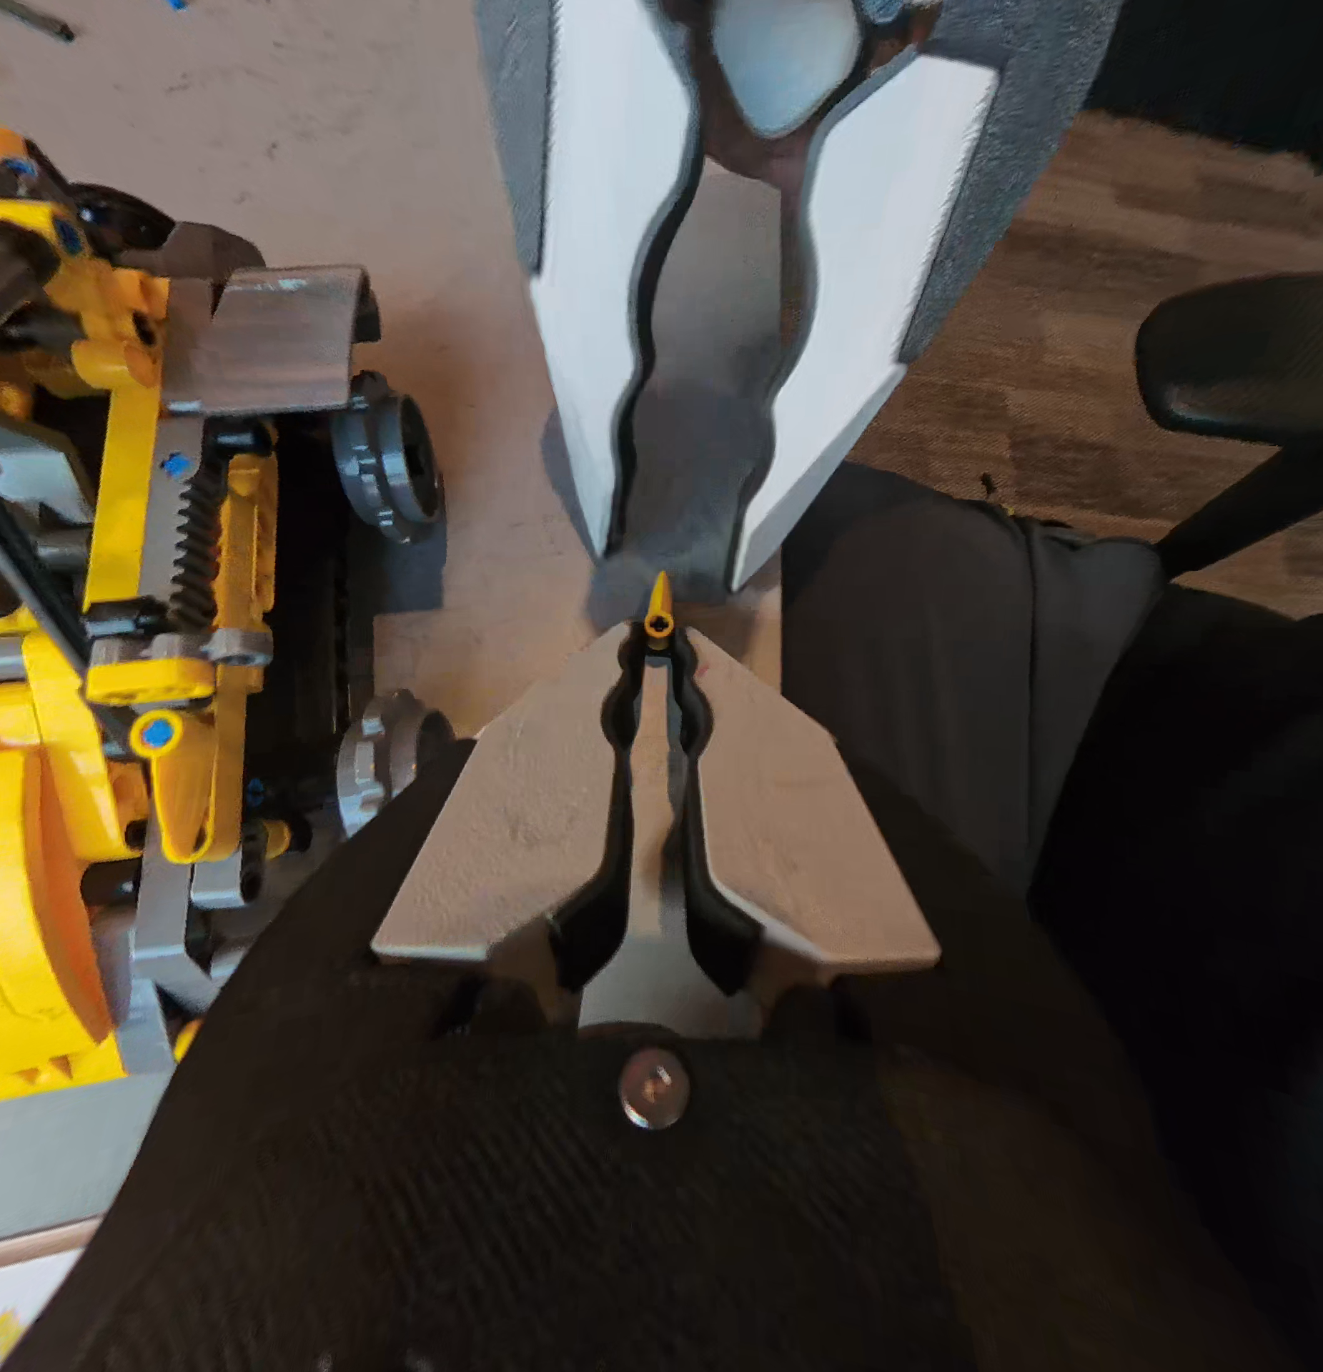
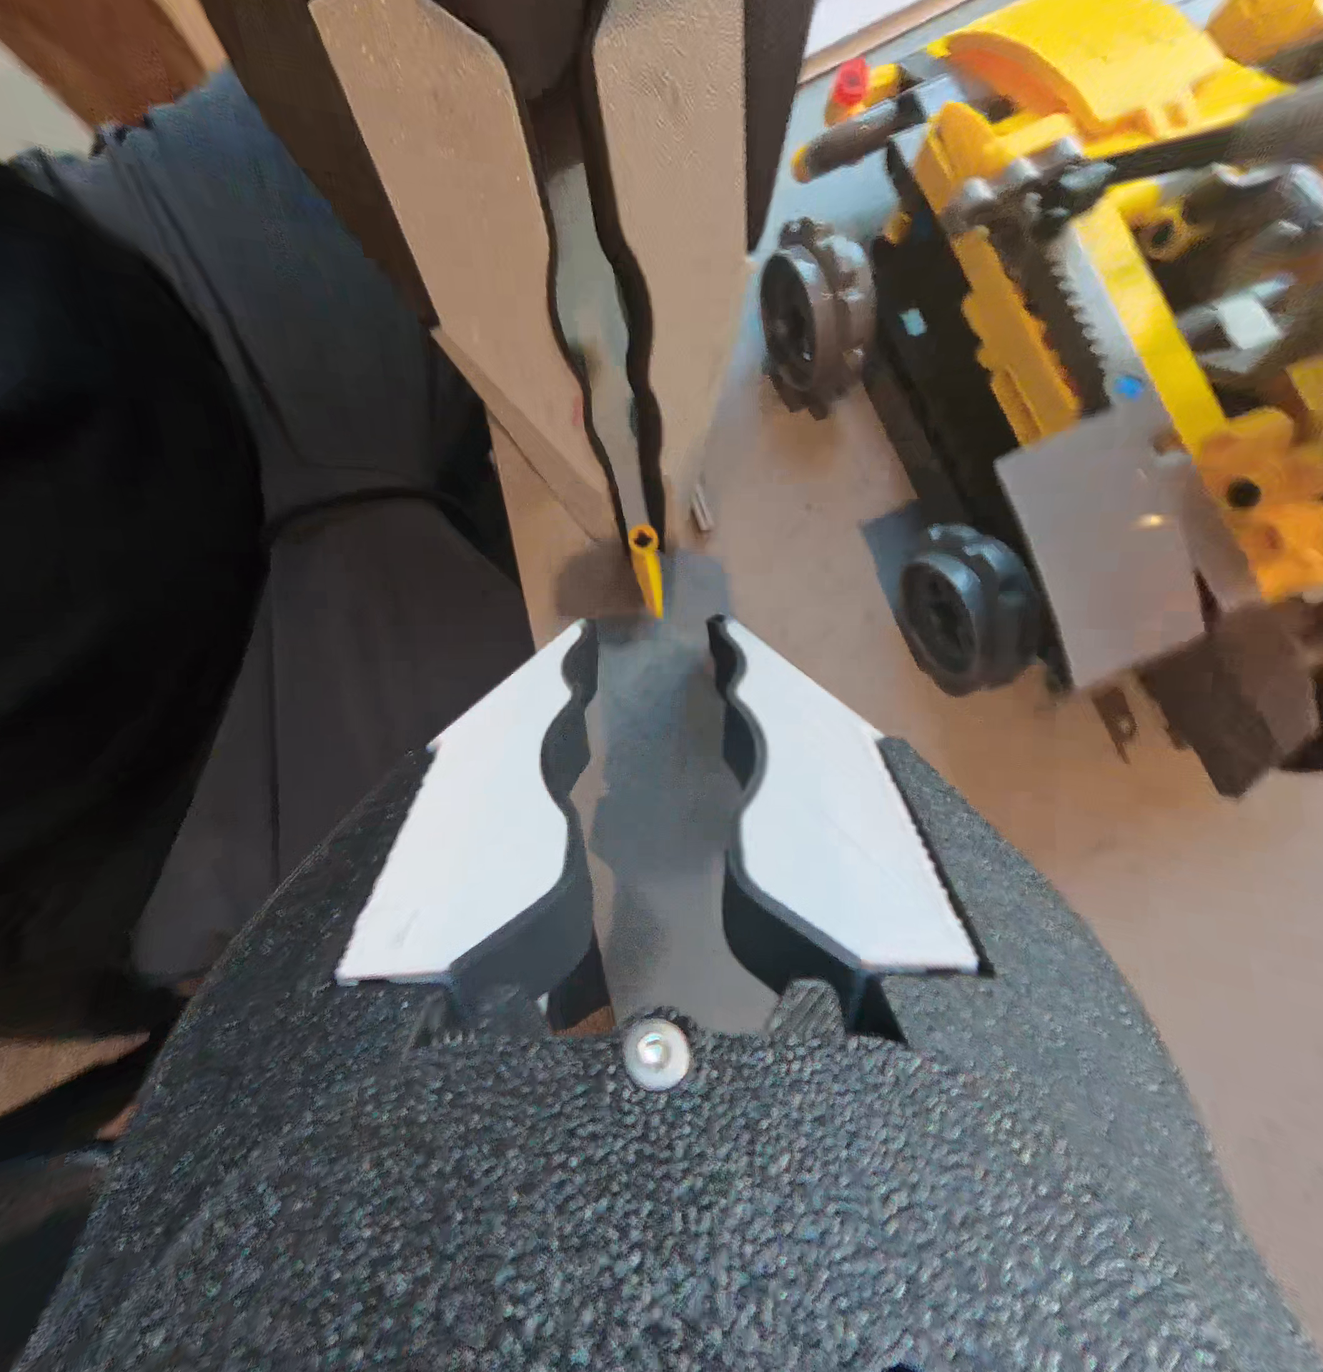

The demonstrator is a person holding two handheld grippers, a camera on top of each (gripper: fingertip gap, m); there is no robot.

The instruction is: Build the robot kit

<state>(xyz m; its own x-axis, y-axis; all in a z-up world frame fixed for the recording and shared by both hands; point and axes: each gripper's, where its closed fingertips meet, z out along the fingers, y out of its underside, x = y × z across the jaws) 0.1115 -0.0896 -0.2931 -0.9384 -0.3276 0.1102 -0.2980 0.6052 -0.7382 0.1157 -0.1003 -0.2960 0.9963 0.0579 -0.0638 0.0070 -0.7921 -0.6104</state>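
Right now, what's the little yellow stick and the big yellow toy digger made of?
Yellow stick: looks like smooth plastic, hollow with a cross-shaped hole at its end. Toy digger: probably hard plastic too, built from glossy snap-together pieces, with grey toothed wheels.

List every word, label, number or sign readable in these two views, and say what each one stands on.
None: no legible text shows in either view.
Yellow toy construction vehicle: no writing shows on it.
Yellow axle held in the left tongs: unmarked.
Right tongs, open: plain white pads, no marks.
Table: only scuffs.
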